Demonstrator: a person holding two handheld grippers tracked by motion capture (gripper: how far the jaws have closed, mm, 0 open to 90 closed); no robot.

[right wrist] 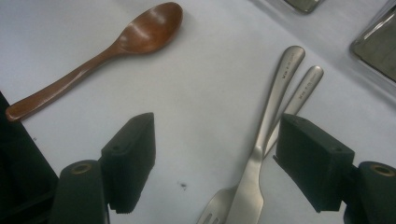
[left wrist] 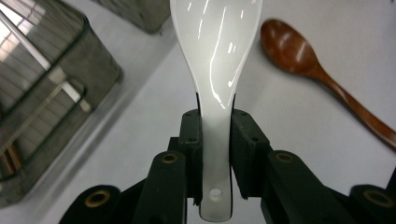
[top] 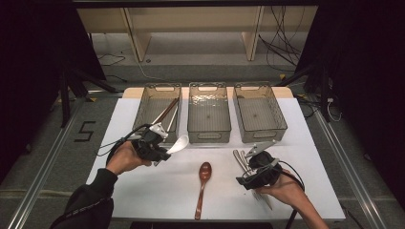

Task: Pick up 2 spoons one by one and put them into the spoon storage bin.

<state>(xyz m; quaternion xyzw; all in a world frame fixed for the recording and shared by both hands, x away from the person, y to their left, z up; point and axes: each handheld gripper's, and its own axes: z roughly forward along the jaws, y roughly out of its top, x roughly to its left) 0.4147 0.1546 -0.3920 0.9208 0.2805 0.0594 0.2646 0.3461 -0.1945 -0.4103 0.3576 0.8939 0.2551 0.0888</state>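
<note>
The left gripper (top: 162,151), at centre left of the high view, is clamped on the handle of a white spoon (top: 178,143), whose bowl juts toward the upper right, off the table (top: 157,191) and just short of the left bin (top: 158,110). Judging by the utensils already lying in that bin, the spoon is probably being sorted into one of the three bins, and the grip low on the handle leaves the bowl free to tip in first.

The right gripper (top: 249,157), at lower right of the high view, has its jaws spread wide and holds nothing; it hangs over the metal fork (right wrist: 245,193) and its neighbour, likely waiting for its turn.

The left gripper view shows what the high view cannot: the pads (left wrist: 192,140) pinch the white spoon's (left wrist: 215,56) handle just above its hanging hole. The right gripper view shows the two steel handles crossing, with the wooden spoon (right wrist: 100,56) in the upper left of that frame. The high view alone shows all three bins, with the middle bin (top: 209,112) and right bin (top: 259,112) empty.
</note>
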